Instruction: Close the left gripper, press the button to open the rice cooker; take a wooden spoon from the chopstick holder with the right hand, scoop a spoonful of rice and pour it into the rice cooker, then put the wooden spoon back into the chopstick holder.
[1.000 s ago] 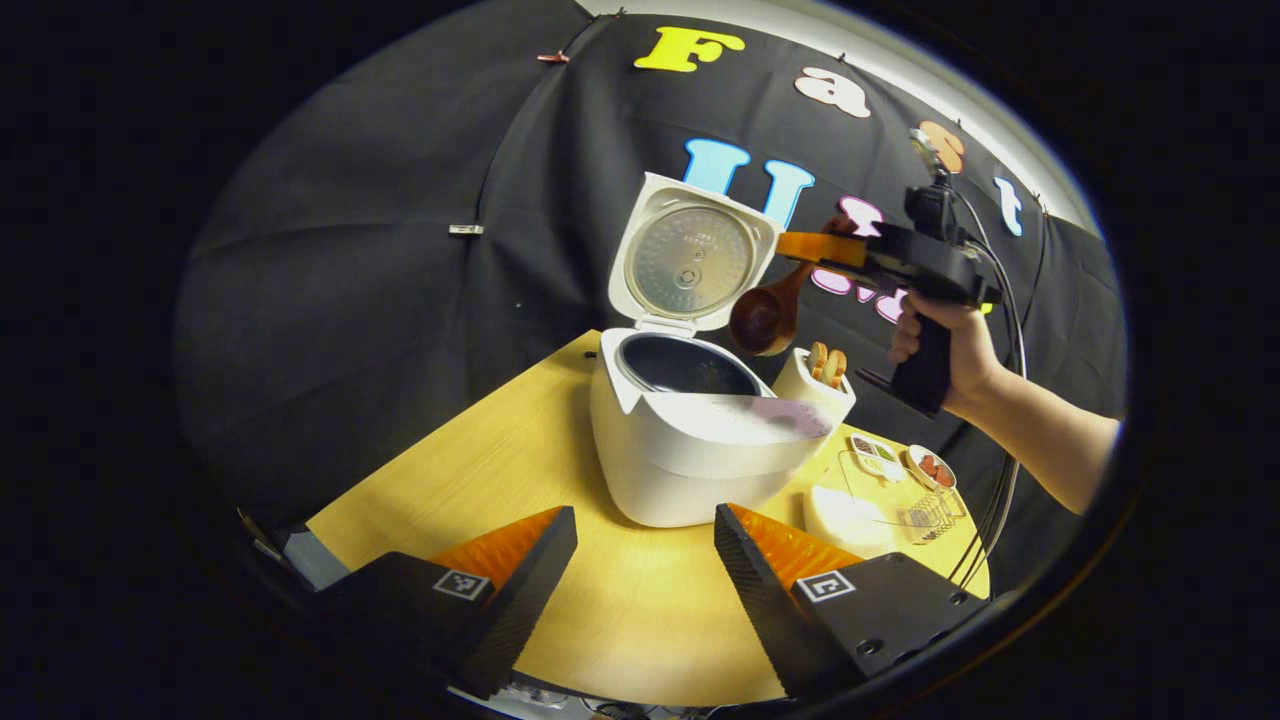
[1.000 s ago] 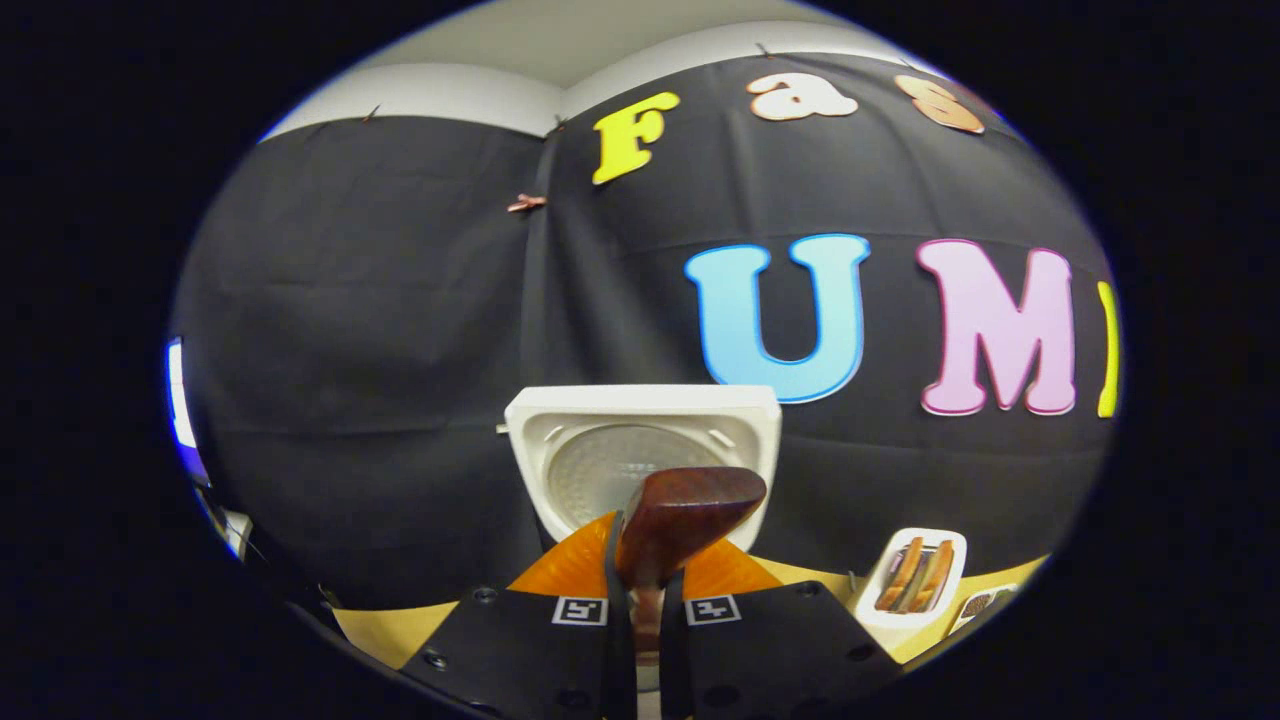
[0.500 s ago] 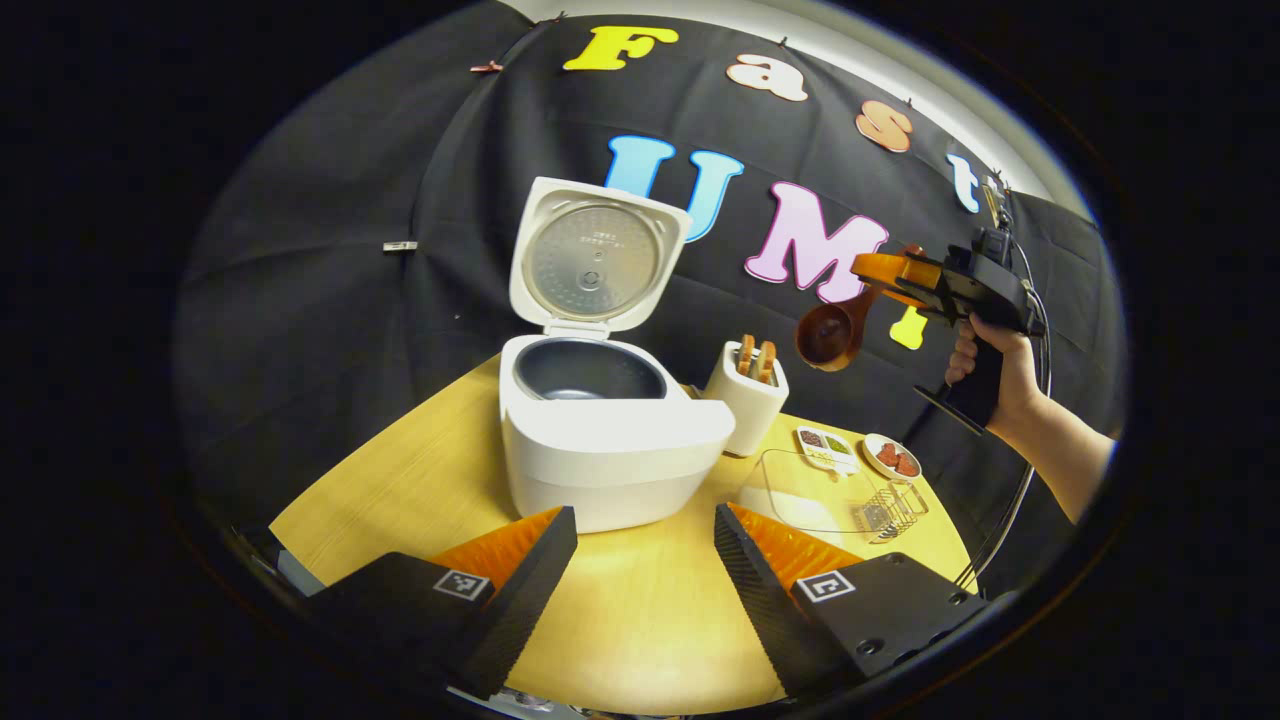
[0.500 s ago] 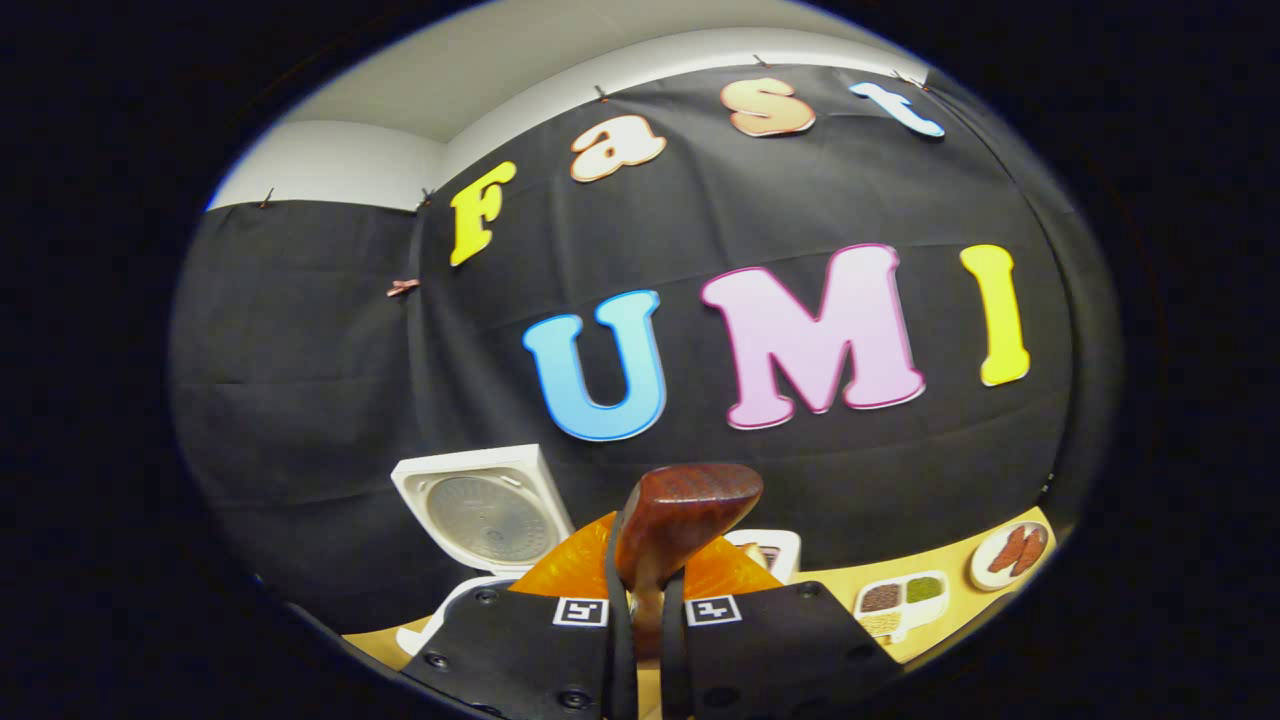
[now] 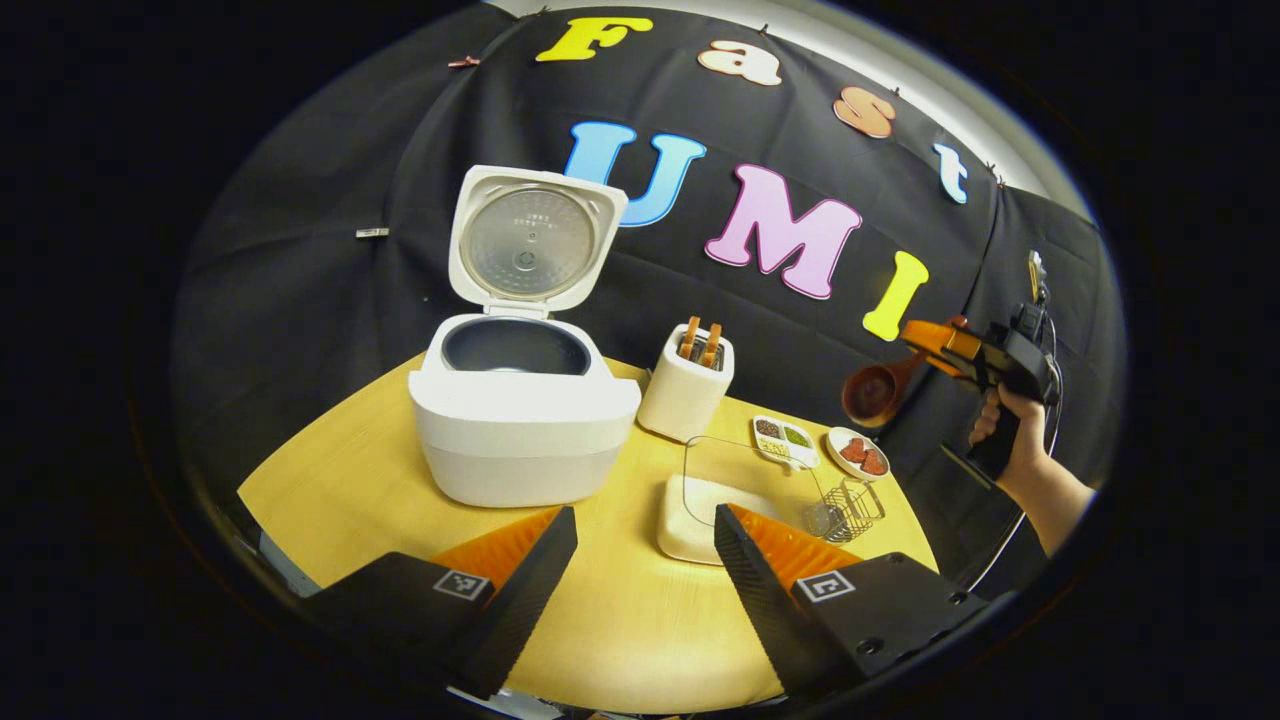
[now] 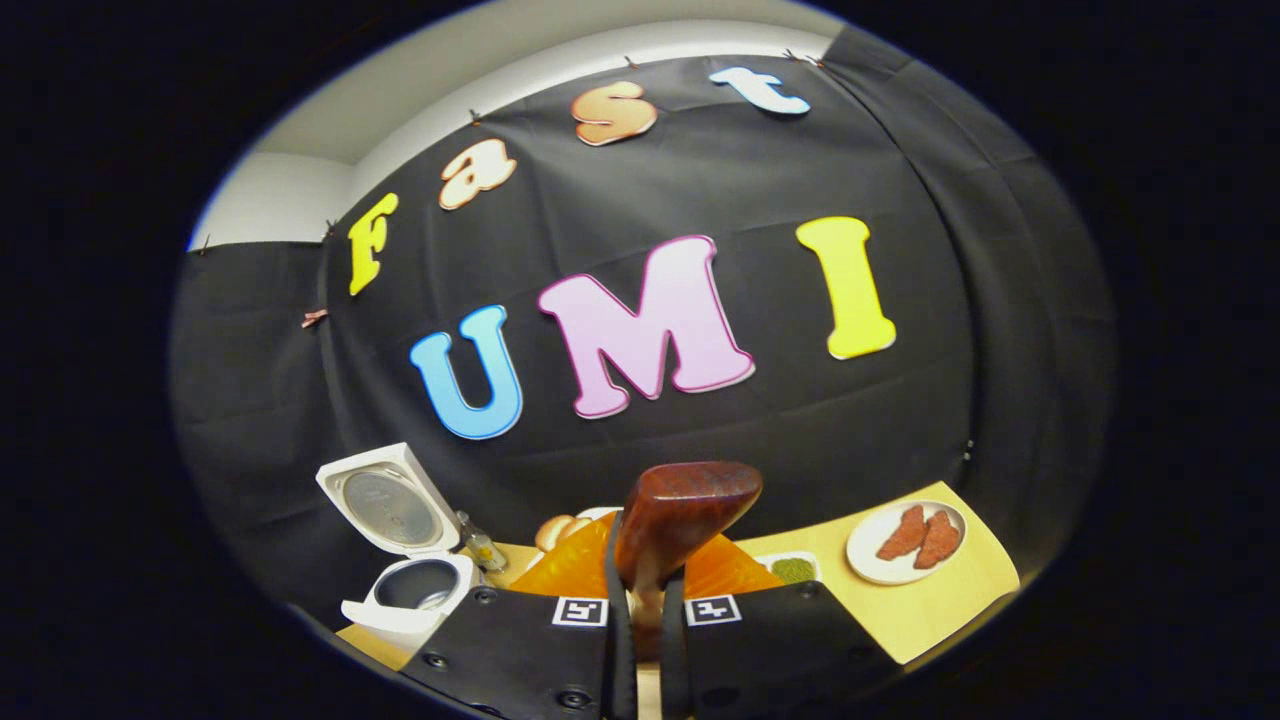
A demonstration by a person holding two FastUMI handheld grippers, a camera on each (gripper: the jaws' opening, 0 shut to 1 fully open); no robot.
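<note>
The table (image 5: pixel 360 470) carries the rice cooker (image 5: pixel 520 420) toward its far left corner, lid already up and the dark inner pot exposed, so the button step is judged done. The chopstick holder (image 5: pixel 686 388) stands just beside the cooker at the far edge. A clear container (image 5: pixel 740 480) of what is taken to be rice sits near the right edge.

Over the last second the right gripper (image 5: pixel 935 340) has been carried from above the cooker and holder out past the table's right edge. It is pinched on the wooden spoon (image 5: pixel 875 390), whose bowl is seen up close in the right gripper view (image 6: pixel 685 505). The spoon is thus already taken, and scooping is judged next. The left gripper (image 5: pixel 640 560) is held spread wide over the near edge, gripping nothing.
</note>
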